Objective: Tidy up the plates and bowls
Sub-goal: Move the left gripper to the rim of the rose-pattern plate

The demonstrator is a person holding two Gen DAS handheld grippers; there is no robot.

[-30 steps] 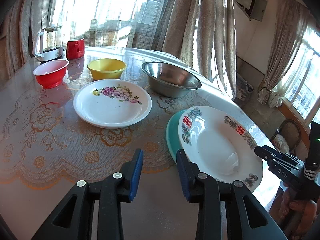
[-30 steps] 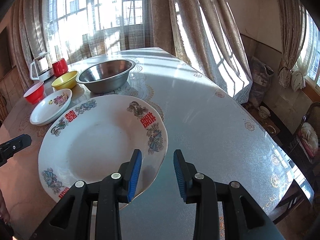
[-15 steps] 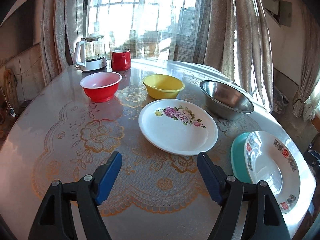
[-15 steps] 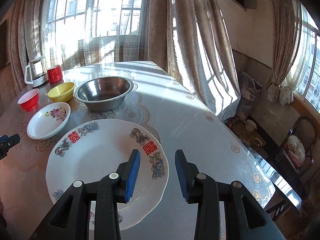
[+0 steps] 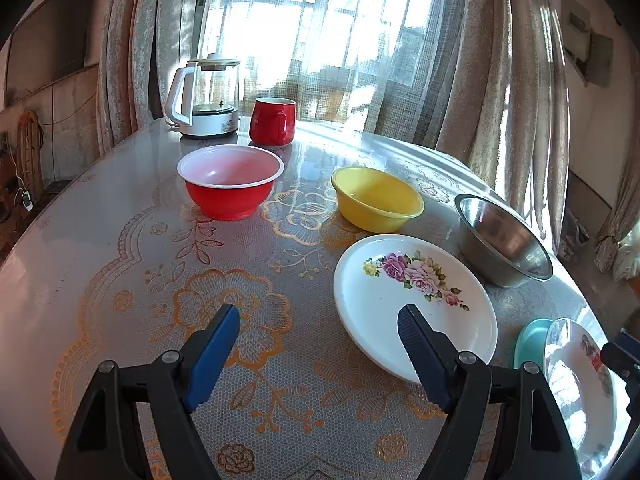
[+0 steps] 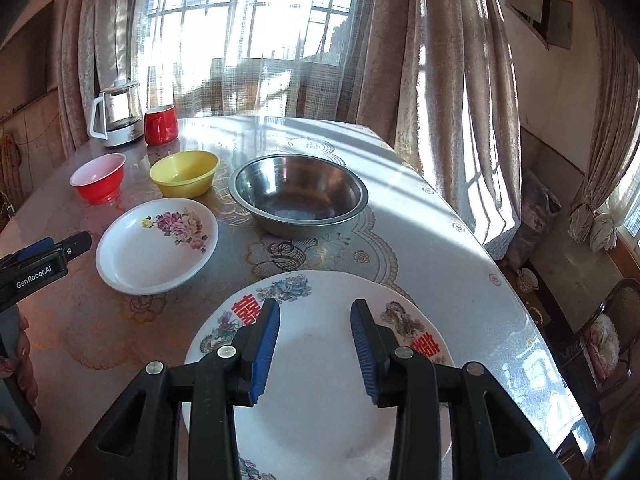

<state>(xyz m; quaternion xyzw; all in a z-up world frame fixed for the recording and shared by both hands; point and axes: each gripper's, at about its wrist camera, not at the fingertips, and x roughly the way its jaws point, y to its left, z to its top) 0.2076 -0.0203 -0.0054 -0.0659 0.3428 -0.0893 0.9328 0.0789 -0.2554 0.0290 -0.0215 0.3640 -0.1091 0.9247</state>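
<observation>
A: How do the jaws of the left gripper (image 5: 318, 346) stand?

B: Wide apart and still opening, last two readings rising a little, with nothing between the blue pads; below them lies only the lace-patterned cloth of the desk (image 5: 120, 248). Its right pad overlaps the near rim of the flowered white plate (image 5: 412, 304) in the left wrist view, though contact cannot be told.

A: And the right gripper (image 6: 314, 344)?

B: Its jaws stand partly apart with an empty gap, hovering over the large white plate with red characters (image 6: 320, 412). The pads grip nothing. In the left wrist view that plate rests on a teal plate (image 5: 528, 340), of which only an edge shows.

A: What lies further out?

B: Beyond the flowered plate sit a yellow bowl (image 5: 376, 198) and a red bowl (image 5: 230, 186) side by side, apart from each other. The steel bowl (image 6: 298, 194) stands to the right of the yellow one, just beyond the flowered plate. All bowls are upright and empty.

A: And at the far edge?

B: A glass kettle (image 5: 206, 96) with a white handle and a red mug (image 5: 273, 120) beside it, in front of the curtained window (image 6: 248, 36). At the left edge of the right wrist view a person's hand (image 6: 18, 360) holds the left gripper's handle.
</observation>
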